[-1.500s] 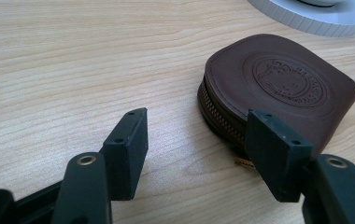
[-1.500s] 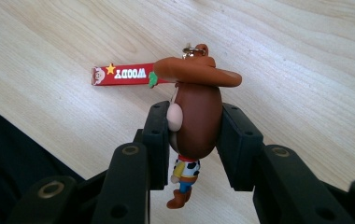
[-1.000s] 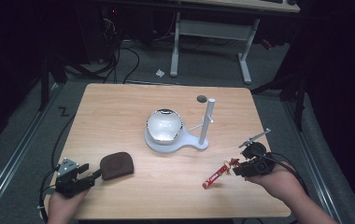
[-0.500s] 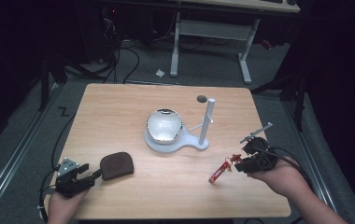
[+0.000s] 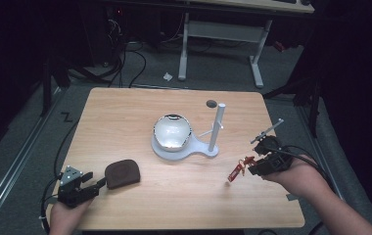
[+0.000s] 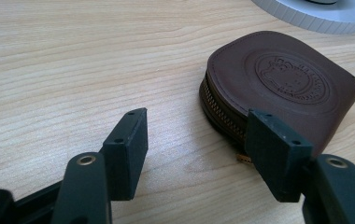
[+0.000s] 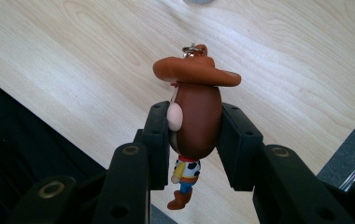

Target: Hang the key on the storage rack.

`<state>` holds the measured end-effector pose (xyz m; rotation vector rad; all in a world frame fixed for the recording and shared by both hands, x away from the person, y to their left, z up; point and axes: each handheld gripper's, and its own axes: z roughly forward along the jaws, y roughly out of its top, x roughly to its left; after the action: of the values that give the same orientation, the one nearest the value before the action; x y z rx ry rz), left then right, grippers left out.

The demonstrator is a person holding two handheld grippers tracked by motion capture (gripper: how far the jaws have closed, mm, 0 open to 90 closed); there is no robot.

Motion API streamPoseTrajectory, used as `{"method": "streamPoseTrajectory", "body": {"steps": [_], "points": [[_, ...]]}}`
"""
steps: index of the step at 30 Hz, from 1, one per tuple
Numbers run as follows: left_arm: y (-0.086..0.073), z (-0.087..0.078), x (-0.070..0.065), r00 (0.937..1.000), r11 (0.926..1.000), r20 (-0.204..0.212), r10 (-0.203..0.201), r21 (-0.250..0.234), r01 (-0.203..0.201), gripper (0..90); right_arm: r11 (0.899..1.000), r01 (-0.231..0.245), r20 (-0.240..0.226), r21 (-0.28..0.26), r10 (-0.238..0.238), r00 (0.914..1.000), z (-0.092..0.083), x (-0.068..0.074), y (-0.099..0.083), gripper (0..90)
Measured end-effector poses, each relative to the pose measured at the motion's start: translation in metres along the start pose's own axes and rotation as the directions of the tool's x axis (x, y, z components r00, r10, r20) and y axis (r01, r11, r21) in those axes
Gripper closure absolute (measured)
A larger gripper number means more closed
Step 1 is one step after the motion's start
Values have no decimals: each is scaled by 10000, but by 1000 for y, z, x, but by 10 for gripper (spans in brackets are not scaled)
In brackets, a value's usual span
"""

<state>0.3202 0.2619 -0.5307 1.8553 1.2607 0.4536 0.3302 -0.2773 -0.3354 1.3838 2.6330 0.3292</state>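
Right tool (image 5: 246, 165) clamps cowboy keychain figure (image 7: 194, 116) by the head, right of white stand (image 5: 186, 147).
Right gripper view reveals hat and boots; long axis along the jaws, hat outward. Left tool (image 6: 199, 144) open, holding nothing, beside brown pouch (image 6: 283, 84).

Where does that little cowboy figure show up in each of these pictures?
High view: the cowboy figure is at right, held above the table by the right hand-held gripper.
Right gripper view: centre, clamped by its head between the black jaws.
Left gripper view: not in this picture.
Shared landmark: the light wooden table.
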Motion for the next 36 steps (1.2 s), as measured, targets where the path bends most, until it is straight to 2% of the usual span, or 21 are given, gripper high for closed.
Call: {"method": "streamPoseTrajectory", "body": {"steps": [5, 17, 21, 36], "points": [[0, 0, 0, 10000, 10000, 2, 7, -11, -7, 399, 9999, 116, 167, -83, -115, 9998, -9, 0, 8, 666], [0, -1, 2, 10000, 9999, 2, -94, -52, 94, 399, 9993, 127, 182, -365, -120, 9998, -17, -3, 24, 666], [-1, -1, 2, 9999, 9999, 20, -101, -70, 101, 398, 9983, 311, 202, -485, -302, 9993, -19, -2, 34, 666], [-1, 1, 3, 9999, 9999, 55, -131, -29, 131, 397, 9949, 553, 287, -841, -530, 9982, -30, 0, 60, 666]]}}
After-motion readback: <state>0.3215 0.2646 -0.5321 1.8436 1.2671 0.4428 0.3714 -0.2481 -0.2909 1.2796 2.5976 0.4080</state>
